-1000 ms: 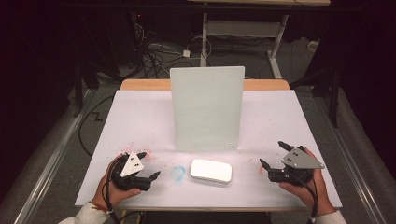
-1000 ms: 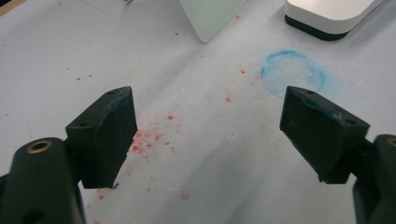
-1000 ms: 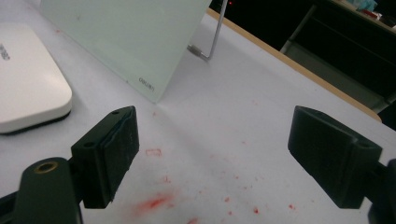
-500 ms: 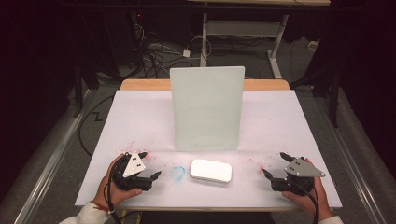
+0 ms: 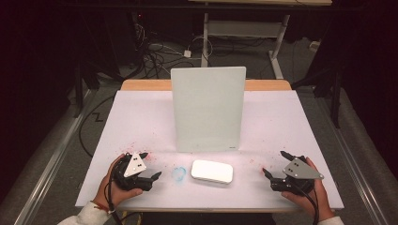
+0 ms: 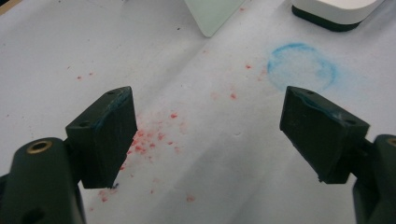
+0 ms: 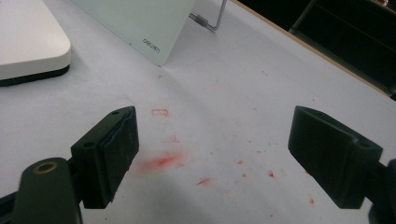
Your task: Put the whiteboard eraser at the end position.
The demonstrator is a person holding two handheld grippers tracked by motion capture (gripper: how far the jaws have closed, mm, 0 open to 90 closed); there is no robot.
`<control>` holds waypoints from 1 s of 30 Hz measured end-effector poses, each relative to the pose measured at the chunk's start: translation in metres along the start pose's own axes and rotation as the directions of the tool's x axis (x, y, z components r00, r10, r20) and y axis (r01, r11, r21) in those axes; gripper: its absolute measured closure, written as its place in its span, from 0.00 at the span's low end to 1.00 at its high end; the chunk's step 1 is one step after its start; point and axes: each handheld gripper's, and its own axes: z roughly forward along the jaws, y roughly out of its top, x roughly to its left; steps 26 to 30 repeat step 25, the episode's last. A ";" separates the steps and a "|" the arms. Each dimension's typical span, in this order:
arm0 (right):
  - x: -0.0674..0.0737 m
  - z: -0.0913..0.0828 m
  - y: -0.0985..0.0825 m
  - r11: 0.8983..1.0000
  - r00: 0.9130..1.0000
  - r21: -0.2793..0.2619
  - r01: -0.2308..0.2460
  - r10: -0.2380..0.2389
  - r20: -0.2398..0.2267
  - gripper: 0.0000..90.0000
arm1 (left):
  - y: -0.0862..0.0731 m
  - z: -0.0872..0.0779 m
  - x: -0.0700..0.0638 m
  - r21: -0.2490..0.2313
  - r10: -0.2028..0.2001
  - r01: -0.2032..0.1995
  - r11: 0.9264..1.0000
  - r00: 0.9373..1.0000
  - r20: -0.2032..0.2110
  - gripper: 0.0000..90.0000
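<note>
A pale green-white board [image 5: 208, 110] stands upright at the table's middle. In front of it lies a flat white rounded box [image 5: 212, 171] with a dark underside, and a blue chalk ring [image 5: 179, 173] is drawn just left of it. My left gripper [image 5: 151, 164] rests near the front left, open and empty, with the blue ring [image 6: 302, 67] and the box [image 6: 334, 11] ahead of its jaws. My right gripper [image 5: 274, 162] sits near the front right, open and empty, its jaws pointing left toward the box [image 7: 28, 42] and the board [image 7: 140, 21].
The table [image 5: 141, 122] is covered in white paper speckled with red marks, including a red smear [image 7: 161, 161] between the right jaws. A wire stand [image 7: 208, 21] props the board from behind. Cables and table legs lie on the dark floor beyond.
My right gripper has drawn back a little toward the table's front edge. The left gripper, the box and the board have stayed put.
</note>
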 end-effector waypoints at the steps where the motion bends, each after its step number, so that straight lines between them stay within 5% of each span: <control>1: 0.000 0.001 0.000 1.000 1.000 0.000 0.001 -0.001 -0.002 0.19 | 0.000 0.000 0.000 0.001 -0.001 0.001 1.000 1.000 0.000 0.20; 9: 0.002 -0.004 -0.003 1.000 1.000 -0.002 0.016 -0.016 -0.005 0.19 | 0.003 -0.001 -0.004 -0.004 0.023 -0.023 1.000 1.000 -0.010 0.20; 30: -0.002 -0.004 -0.004 1.000 1.000 -0.015 -0.008 0.009 0.011 0.18 | 0.003 0.005 0.001 0.007 -0.014 0.014 1.000 1.000 0.000 0.20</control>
